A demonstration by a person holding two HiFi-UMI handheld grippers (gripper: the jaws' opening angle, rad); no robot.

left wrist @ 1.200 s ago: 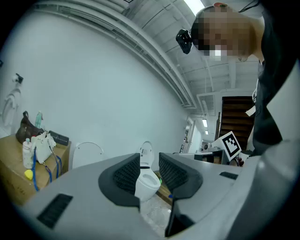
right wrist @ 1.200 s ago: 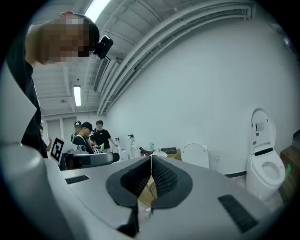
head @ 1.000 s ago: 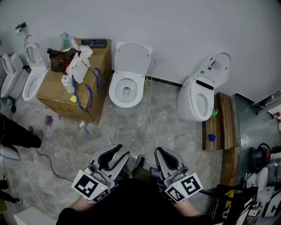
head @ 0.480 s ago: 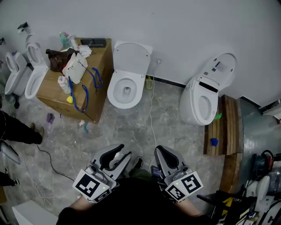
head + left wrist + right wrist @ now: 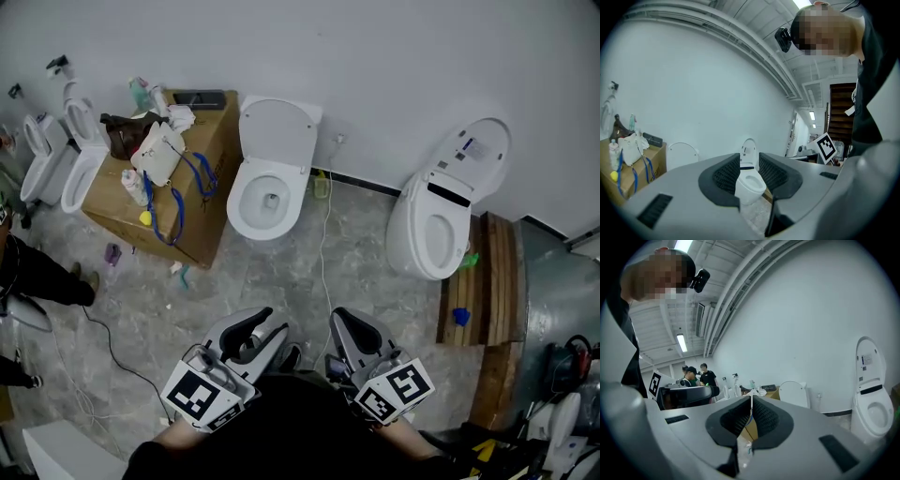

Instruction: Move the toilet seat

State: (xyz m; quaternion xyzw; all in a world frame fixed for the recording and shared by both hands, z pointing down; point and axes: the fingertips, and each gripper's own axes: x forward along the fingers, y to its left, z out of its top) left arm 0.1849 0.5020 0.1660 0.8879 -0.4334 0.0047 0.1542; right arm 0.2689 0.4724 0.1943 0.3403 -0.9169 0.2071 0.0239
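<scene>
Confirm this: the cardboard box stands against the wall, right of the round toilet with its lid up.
No: the head view shows the cardboard box left of the round toilet, not right. Wall and raised lid are correct.

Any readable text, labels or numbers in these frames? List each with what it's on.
No legible words or numbers in any view.
Label on the raised lid of the toilet at head view's right: too small to read.
Cubes on left gripper and right gripper: square black-and-white markers only, no text.
</scene>
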